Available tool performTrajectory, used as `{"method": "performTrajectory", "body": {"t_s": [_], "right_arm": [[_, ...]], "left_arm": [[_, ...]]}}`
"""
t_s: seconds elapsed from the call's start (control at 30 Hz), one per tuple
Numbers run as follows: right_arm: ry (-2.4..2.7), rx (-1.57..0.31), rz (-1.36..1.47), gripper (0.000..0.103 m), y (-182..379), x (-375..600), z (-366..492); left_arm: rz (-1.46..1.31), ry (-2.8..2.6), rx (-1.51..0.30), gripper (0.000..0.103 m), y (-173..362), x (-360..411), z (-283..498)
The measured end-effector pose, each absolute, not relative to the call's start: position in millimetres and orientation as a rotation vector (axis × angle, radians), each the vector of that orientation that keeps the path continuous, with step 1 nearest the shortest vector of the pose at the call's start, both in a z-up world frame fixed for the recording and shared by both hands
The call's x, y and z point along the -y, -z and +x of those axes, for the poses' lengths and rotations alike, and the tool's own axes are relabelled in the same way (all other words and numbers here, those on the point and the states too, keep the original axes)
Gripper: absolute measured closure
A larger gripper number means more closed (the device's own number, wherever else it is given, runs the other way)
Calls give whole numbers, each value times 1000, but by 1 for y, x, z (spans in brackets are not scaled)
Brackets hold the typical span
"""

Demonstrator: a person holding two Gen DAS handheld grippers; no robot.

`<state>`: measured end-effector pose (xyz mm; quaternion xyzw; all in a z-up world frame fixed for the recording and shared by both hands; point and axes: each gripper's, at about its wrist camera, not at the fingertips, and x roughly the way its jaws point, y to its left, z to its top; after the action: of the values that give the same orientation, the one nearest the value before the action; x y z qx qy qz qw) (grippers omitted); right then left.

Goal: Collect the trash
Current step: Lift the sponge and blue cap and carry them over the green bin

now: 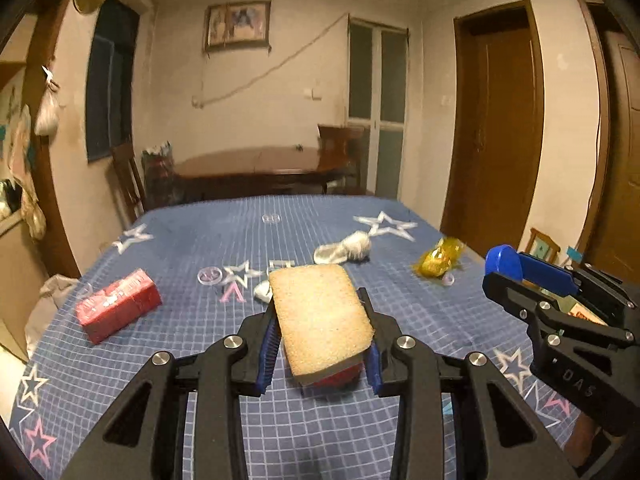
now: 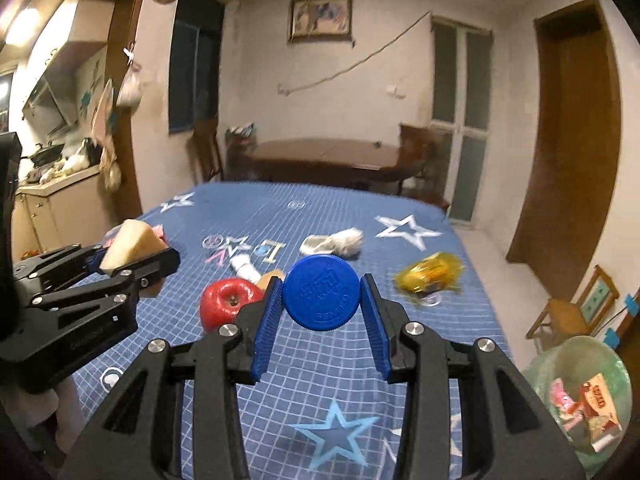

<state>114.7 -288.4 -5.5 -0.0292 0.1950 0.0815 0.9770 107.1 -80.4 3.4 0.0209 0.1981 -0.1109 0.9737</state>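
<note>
Black grippers [image 1: 320, 344], blue ribbed pads [image 2: 266, 332]

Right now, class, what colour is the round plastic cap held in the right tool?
Blue; the round plastic cap shows best in the right wrist view.

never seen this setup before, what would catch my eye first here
Both grippers are loaded above the blue star-patterned tablecloth: the left gripper clamps a tan sponge, the right gripper a round blue cap. A red apple lies under the sponge.
</note>
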Motion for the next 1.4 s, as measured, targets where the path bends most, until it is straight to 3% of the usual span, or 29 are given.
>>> {"method": "performTrajectory", "body": {"t_s": [0.7,1.4], "right_arm": [[-34,-273,-10,65,-23,351,52],[250,-359,3,65,-19,497,18]], "left_arm": [[49,306,-279,66,-46,150,49],[118,608,-335,66,-41,342,63]]}}
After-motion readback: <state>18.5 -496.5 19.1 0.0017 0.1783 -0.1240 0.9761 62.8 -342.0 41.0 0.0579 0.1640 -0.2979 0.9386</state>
